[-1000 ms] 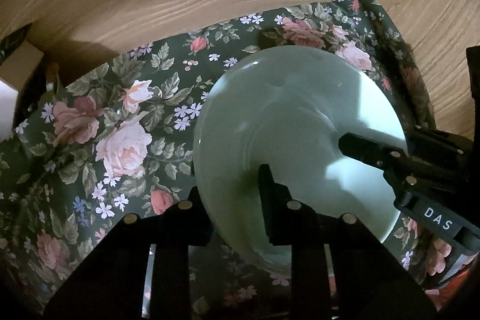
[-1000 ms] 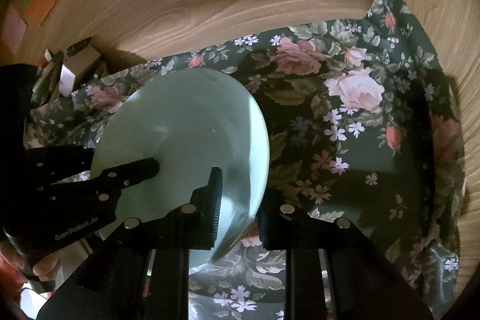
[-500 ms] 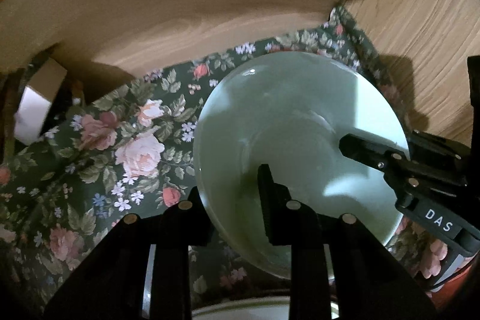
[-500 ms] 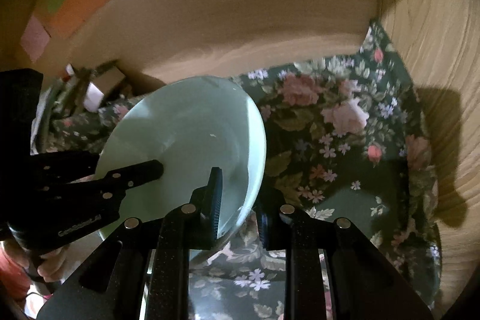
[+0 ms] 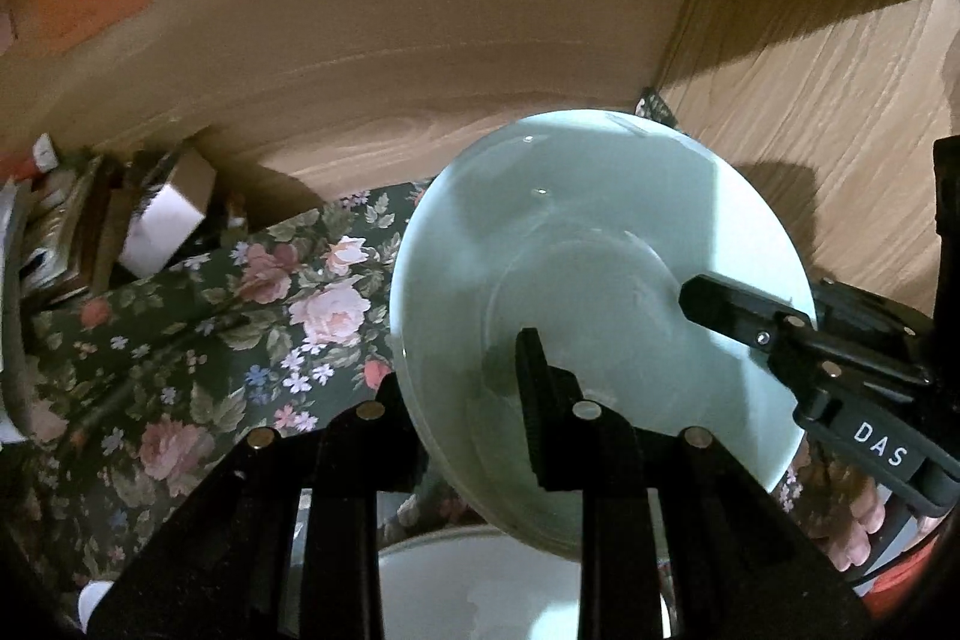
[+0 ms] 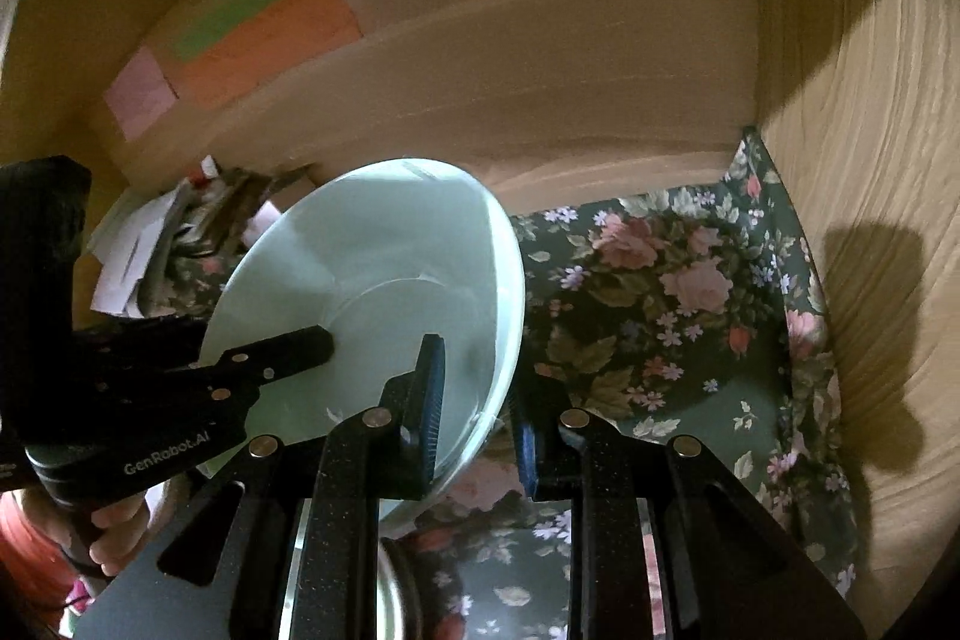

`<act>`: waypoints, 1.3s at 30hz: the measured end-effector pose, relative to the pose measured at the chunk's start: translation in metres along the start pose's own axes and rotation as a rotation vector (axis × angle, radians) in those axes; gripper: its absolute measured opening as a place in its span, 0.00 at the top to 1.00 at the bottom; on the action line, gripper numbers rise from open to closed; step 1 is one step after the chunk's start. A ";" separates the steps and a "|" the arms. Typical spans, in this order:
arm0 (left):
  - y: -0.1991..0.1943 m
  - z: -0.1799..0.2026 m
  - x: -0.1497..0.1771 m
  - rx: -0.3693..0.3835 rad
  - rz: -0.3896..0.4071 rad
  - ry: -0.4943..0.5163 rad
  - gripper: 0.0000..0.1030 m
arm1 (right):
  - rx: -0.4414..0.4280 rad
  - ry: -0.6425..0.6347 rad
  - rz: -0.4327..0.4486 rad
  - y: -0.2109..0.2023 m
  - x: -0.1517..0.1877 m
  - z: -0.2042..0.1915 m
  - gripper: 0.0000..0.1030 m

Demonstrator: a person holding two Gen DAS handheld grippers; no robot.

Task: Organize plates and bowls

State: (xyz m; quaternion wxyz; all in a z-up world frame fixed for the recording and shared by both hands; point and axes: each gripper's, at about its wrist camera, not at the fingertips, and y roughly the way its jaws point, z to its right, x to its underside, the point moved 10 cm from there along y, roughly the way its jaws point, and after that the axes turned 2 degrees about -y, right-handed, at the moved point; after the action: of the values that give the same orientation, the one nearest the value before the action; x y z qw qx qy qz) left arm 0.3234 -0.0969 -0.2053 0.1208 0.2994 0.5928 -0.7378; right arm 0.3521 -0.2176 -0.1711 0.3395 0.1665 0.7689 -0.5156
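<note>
- "GenRobot.AI" is read in white on the black body of the left gripper [image 6: 321, 340], seen at the left of the right wrist view.
- "DAS" is read in white on the right gripper [image 5: 708, 295], seen at the right of the left wrist view.
- Orange, green and pink paper notes [image 6: 270, 34] are seen stuck on the wooden back wall [image 6: 540, 70]; no writing can be made out on them.
- A clutter of boxes and papers [image 5: 162, 220] is seen at far left on the floral cloth [image 5: 180, 340].
- The pale green bowl [image 5: 600, 280] is seen empty, glossy, with a round flat base, held tilted above the floral cloth.
- Its near rim is clamped by the left gripper [image 5: 468, 382], one finger inside, one outside.
- Its opposite rim is clamped by the right gripper [image 6: 474, 394] the same way.
- A second white dish rim [image 5: 480, 580] is seen just below the bowl.
</note>
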 end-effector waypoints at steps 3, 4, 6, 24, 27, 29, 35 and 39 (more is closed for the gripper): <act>-0.011 -0.002 0.003 -0.003 0.019 -0.006 0.76 | -0.008 -0.012 0.013 -0.007 0.000 -0.010 0.82; -0.015 -0.002 0.004 -0.004 0.025 -0.008 0.76 | -0.010 -0.015 0.017 -0.009 -0.001 -0.013 0.82; -0.023 -0.003 0.007 -0.009 0.038 -0.011 0.76 | -0.013 -0.025 0.026 -0.014 -0.001 -0.019 0.82; -0.091 -0.034 0.032 -0.048 0.129 -0.064 0.76 | -0.060 -0.110 0.051 -0.034 0.017 -0.090 0.82; -0.100 -0.041 0.038 -0.058 0.138 -0.080 0.76 | -0.073 -0.123 0.048 -0.034 0.020 -0.101 0.82; -0.105 -0.048 0.042 -0.066 0.144 -0.091 0.76 | -0.087 -0.133 0.042 -0.032 0.023 -0.111 0.82; -0.121 -0.066 0.059 -0.094 0.152 -0.128 0.76 | -0.126 -0.158 0.028 -0.025 0.031 -0.139 0.82; -0.129 -0.084 0.072 -0.117 0.155 -0.158 0.76 | -0.156 -0.178 0.012 -0.018 0.037 -0.159 0.82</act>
State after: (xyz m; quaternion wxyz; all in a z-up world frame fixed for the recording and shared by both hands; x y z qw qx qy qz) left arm 0.2222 0.0306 -0.1537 0.2414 0.2777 0.5985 -0.7116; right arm 0.2597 -0.0844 -0.1468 0.4216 0.0979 0.7723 -0.4650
